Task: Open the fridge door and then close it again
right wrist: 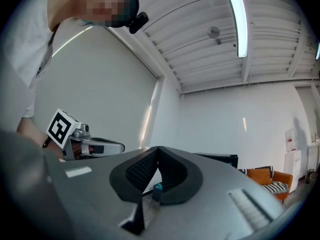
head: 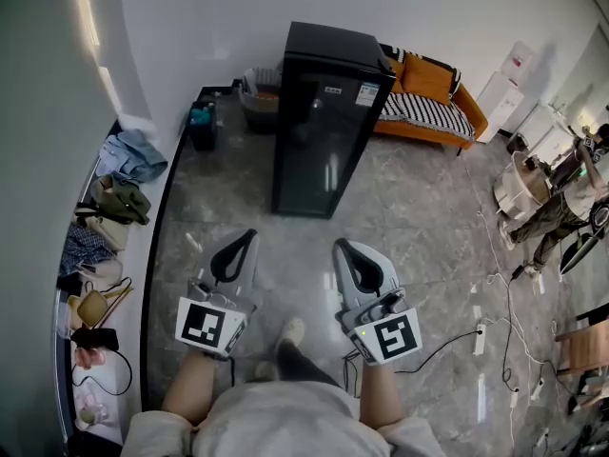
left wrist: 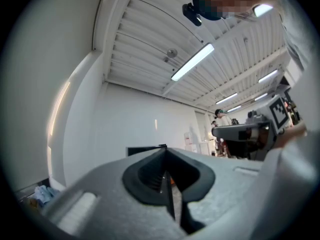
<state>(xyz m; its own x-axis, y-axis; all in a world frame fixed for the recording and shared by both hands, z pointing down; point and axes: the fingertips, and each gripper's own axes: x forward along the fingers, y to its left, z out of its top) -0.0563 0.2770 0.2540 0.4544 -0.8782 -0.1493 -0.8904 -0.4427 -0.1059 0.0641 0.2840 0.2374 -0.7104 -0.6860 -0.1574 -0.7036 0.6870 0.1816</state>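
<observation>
Grey stone-look floor runs ahead of me to a white wall, and the fridge stands against it, well apart from both claws — a tall black cabinet, upright, between a basket and an orange sofa. Its dark glass door faces me and sits flush, so it's shut. Small labels near the top, no handle I can make out from here. Left gripper is pressed together with nothing in it, right gripper the same, both held out roughly level in front of the body. Approach is the step in hand, I reckon — I'd close in square to the door, spread one claw before arriving, and look for the free edge opposite the hinges, which I can't tell yet. Then pull slow, since a tall narrow cabinet could rock
</observation>
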